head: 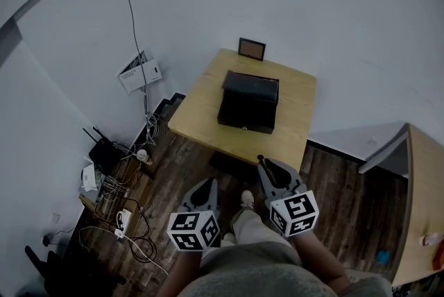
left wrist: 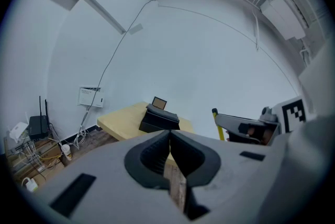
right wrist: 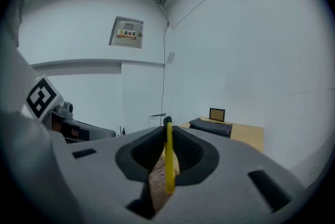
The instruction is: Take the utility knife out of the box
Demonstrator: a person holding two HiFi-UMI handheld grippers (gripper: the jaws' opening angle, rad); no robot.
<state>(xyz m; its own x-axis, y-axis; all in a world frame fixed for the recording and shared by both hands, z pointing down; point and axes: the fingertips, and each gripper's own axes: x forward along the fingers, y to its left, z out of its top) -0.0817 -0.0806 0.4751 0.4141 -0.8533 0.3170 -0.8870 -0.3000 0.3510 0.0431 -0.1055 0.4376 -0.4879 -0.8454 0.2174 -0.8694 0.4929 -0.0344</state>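
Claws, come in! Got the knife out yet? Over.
Left claw shut, empty. Right claw shut on yellow utility knife, clear of the black box on the table. Nothing blocking.

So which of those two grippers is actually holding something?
The right gripper: a yellow utility knife sits clamped between its fingers; the left gripper is empty.

Counter (head: pixel 295 125): pale wood, I see it ahead of both jaws.
Small frame (head: pixel 252 48): upright at the counter's far edge, beyond the jaws.
Router (head: pixel 104 150), cables (head: pixel 135 230): on the floor (head: pixel 333 177), left of the left jaws.
Wall panel (right wrist: pixel 128 33): high up, above-left of the right jaws.
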